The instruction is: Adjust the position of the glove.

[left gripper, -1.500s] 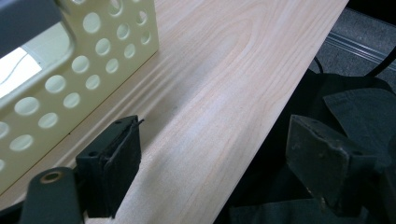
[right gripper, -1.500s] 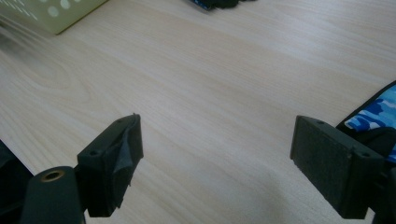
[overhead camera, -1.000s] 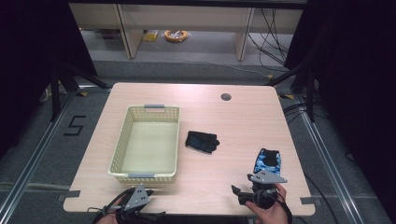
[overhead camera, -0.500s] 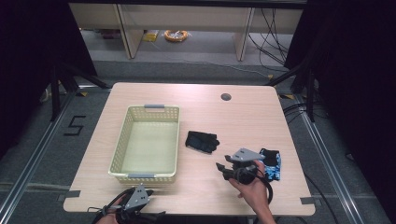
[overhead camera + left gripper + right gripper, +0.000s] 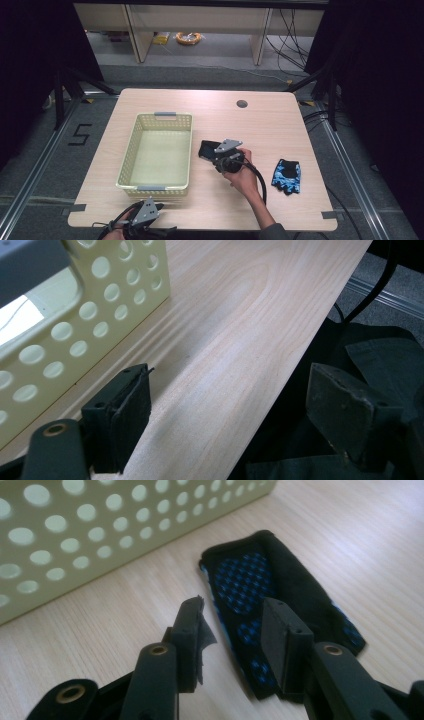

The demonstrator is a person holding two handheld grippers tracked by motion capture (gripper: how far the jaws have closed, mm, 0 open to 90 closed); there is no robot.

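Black glove (image 5: 207,149) with a blue dotted palm lies flat on the wooden table (image 5: 270,125), just beside the right wall of the pale yellow perforated basket (image 5: 160,152). I have the right gripper (image 5: 220,159) over its near end; in the right gripper view the glove (image 5: 270,595) runs away from me, one jaw above bare wood beside it and the other above its edge. Those jaws have just been closing and now stand part open with the glove's edge between them, but I see no pad pressing on the fabric, so nothing is held. A second glove (image 5: 287,175), blue-patterned with a black patch, lies well apart to the right on the table. My left gripper (image 5: 142,220) sits at the table's near edge, in front of the basket. In the left gripper view its jaws stand wide apart and empty, one over the wood beside the basket wall (image 5: 75,315), the other past the table edge above dark cloth (image 5: 360,360).
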